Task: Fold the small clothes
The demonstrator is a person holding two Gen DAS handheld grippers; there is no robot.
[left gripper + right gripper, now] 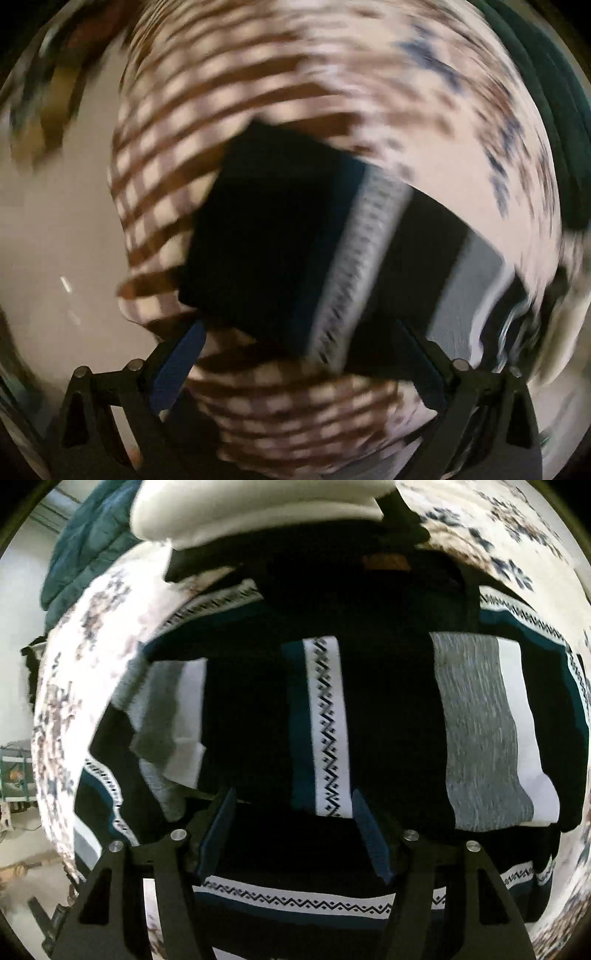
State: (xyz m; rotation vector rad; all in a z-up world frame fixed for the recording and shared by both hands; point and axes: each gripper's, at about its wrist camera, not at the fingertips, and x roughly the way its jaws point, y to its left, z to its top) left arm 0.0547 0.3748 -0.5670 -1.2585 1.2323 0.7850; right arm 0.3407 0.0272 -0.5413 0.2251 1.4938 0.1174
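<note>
Both grippers are hanging with their fingers spread and nothing between them. Seen from its own wrist camera, the left gripper (295, 350) is hovering over a dark folded garment (266, 236) with a teal band and a white zigzag-patterned stripe, which is lying on a brown-and-white checked cloth (192, 110); the view is smeared by motion blur, so finer detail is hard to make out. Beside the checked cloth, a pale floral-printed bedsheet (461, 122) is covering the rest of the surface, and a plain beige floor (55, 221) is showing to the left. A dark green quilted blanket (554, 129) is lying along the far right edge. In the right wrist view, the right gripper (293, 830) is hanging just above a black knitted sweater (388, 720) striped in teal, white zigzag and heathered grey, which is lying spread flat across the floral bedsheet (74, 664) and filling most of the frame. At the far side of the sweater, a cream-coloured padded cushion (240, 509) is resting near its collar end, where a small brown label (386, 563) is showing. The teal quilted blanket (85, 546) is bunching at the upper left, with a white wall (14, 627) and some blurred clutter showing beyond the bed's edge.
</note>
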